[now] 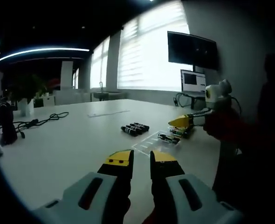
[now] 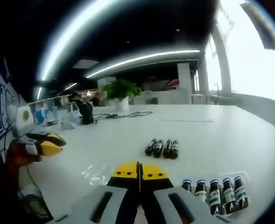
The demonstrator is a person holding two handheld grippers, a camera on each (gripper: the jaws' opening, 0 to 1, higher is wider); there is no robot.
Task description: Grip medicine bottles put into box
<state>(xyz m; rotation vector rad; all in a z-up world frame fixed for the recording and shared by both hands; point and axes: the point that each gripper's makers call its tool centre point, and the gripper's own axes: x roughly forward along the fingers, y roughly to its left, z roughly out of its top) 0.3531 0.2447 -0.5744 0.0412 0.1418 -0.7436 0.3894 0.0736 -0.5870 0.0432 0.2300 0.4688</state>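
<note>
A few dark medicine bottles (image 1: 135,128) lie loose side by side on the white table (image 1: 67,149). Several more lie in a clear plastic tray (image 1: 168,137) to their right. My left gripper (image 1: 142,159) is low over the table, short of both groups, its yellow-tipped jaws slightly apart with nothing between them. The right gripper (image 1: 182,122), held by a red-gloved hand, hovers by the tray. In the right gripper view my right gripper (image 2: 138,170) is shut and empty. The loose bottles (image 2: 162,148) lie ahead of it and the tray's row of bottles (image 2: 214,191) at lower right. The left gripper (image 2: 49,143) shows at the left.
A clear plastic piece (image 2: 95,175) lies just left of the right jaws. Black cables (image 1: 39,121) and a dark object (image 1: 7,123) sit at the table's far left. A monitor (image 1: 193,81) stands beyond the table's right end, and a potted plant (image 2: 121,93) at the far side.
</note>
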